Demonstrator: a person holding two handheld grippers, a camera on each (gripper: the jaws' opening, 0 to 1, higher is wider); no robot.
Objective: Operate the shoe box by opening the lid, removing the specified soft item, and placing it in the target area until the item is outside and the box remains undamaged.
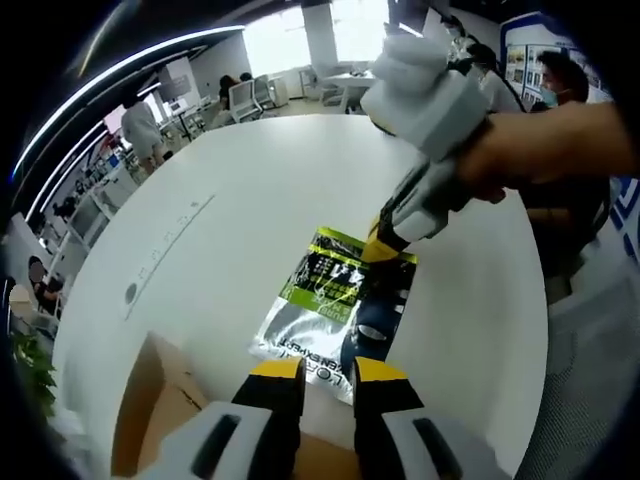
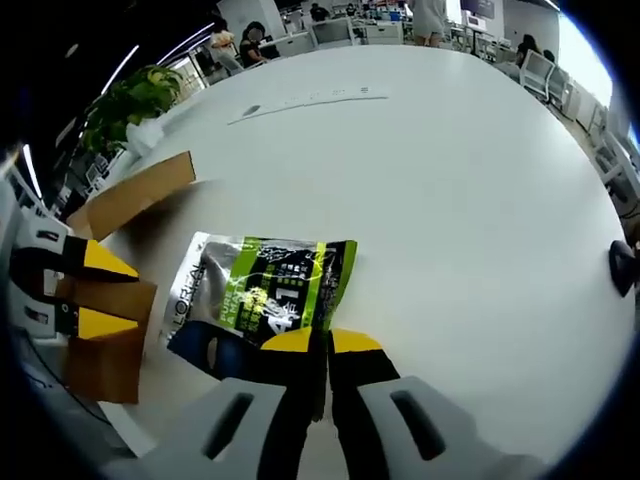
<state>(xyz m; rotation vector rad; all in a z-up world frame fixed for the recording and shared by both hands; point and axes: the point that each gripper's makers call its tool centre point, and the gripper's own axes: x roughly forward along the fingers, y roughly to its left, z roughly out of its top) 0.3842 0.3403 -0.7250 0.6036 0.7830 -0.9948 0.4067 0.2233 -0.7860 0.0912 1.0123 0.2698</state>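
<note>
Over on the left, the cardboard shoe box (image 2: 120, 290) sits at the table's near edge, flap up and lid open, and the left gripper (image 1: 327, 372) hangs just above its rim with the yellow tips a narrow gap apart and nothing between them, so released. Sliding across to the middle, the soft item (image 2: 262, 293), a shiny silver and green pouch with lettering, lies flat on the white table (image 2: 450, 200), just beside the box and clear of it. So the item is out, and the job now looks like finishing the placement. The right gripper (image 2: 327, 343) sits at the pouch's near edge with its tips pressed close together. Whether they pinch the foil or merely rest against it I cannot tell, since the jaws cover the contact. My read is that the clean way to close this out is to part the jaws fully before lifting, rise straight off, and let the pouch stay flat rather than dragging it back toward the cardboard. The left claw should stay off the flap so the box keeps its shape. Further right the table runs bare, with only a small dark object (image 2: 622, 266) at its far right edge, well apart. Beyond the table, desks, chairs and people (image 1: 140, 125) fill an office, and a green plant (image 2: 130, 100) stands past the table's far-left edge, none of it in the way.
</note>
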